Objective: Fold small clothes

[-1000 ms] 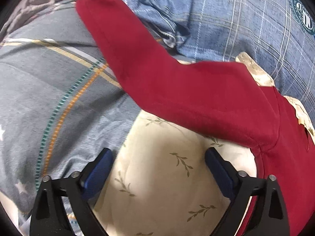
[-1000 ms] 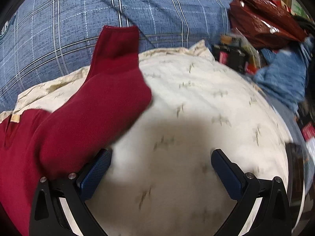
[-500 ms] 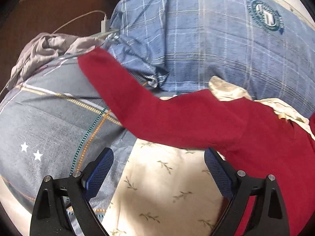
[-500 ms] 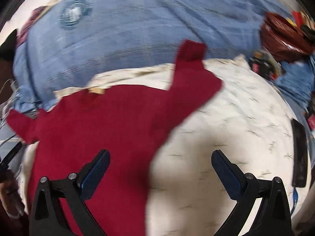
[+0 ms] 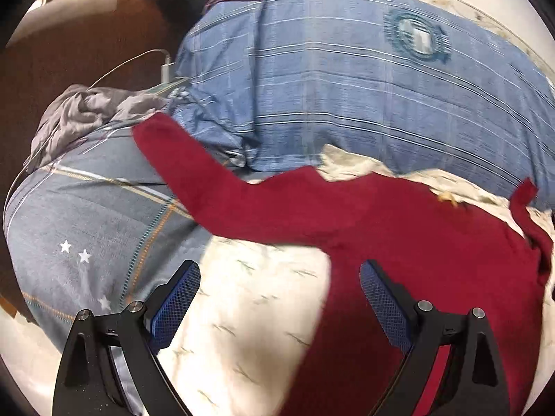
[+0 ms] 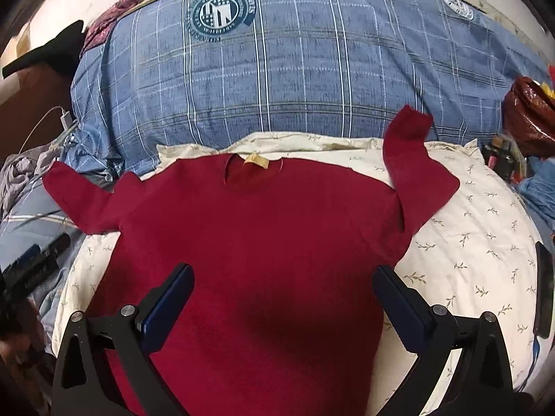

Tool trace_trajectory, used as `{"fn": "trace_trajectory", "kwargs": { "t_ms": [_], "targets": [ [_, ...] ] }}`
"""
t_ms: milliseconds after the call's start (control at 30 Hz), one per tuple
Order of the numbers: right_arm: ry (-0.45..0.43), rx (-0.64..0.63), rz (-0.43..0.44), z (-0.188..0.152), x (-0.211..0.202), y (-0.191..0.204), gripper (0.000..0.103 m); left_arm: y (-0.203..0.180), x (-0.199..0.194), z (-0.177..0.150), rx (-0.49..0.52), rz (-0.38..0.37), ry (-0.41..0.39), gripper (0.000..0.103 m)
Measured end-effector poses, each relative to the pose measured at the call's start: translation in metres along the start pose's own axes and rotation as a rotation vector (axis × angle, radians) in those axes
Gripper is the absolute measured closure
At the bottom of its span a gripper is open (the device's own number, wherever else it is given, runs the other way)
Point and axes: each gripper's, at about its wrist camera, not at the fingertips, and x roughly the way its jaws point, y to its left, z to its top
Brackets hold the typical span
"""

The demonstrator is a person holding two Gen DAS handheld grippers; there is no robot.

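A dark red long-sleeved sweater lies flat on a cream leaf-print cloth, neck label away from me, both sleeves spread outward. In the left wrist view the sweater fills the right side, its left sleeve reaching onto the grey-blue bedding. My left gripper is open and empty above the cream cloth by the sweater's left edge. My right gripper is open and empty above the sweater's body. The left gripper also shows in the right wrist view at the far left.
A blue plaid duvet lies bunched behind the sweater. Grey-blue striped bedding with stars is at the left, with a crumpled grey cloth and a white charger cable. A dark red bag and clutter sit at the right.
Both grippers have pulled back and up from the sweater. The whole sweater now shows spread flat. Both stay open and empty.
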Motion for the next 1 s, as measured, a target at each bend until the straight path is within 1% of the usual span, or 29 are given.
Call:
{"fn": "trace_trajectory", "kwargs": {
  "t_ms": [100, 233, 400, 467, 700, 800, 1000],
  "targets": [
    [-0.021, 0.011, -0.002, 0.000, -0.006, -0.001, 0.000, -0.015, -0.012, -0.010, 0.027, -0.054, 0.022, 0.010],
    [-0.044, -0.004, -0.018, -0.001, -0.015, -0.003, 0.000, -0.030, -0.028, -0.013, 0.071, -0.070, 0.015, 0.010],
    [-0.001, -0.008, 0.001, -0.004, -0.012, -0.005, 0.000, -0.042, -0.043, -0.014, 0.088, -0.094, 0.000, 0.010],
    [0.000, -0.007, -0.002, -0.007, -0.011, -0.006, 0.000, -0.048, -0.046, -0.014, 0.107, -0.099, -0.002, 0.010],
    [0.003, -0.012, -0.031, -0.009, -0.007, -0.007, 0.000, -0.060, -0.042, -0.013, 0.126, -0.113, 0.009, 0.010],
    [-0.009, -0.012, -0.034, -0.009, -0.006, -0.007, 0.000, -0.062, -0.037, -0.011, 0.131, -0.111, 0.016, 0.010],
    [-0.035, -0.010, -0.019, -0.010, 0.000, -0.002, 0.000, -0.066, -0.025, -0.006, 0.124, -0.099, 0.031, 0.010]
  ]
}}
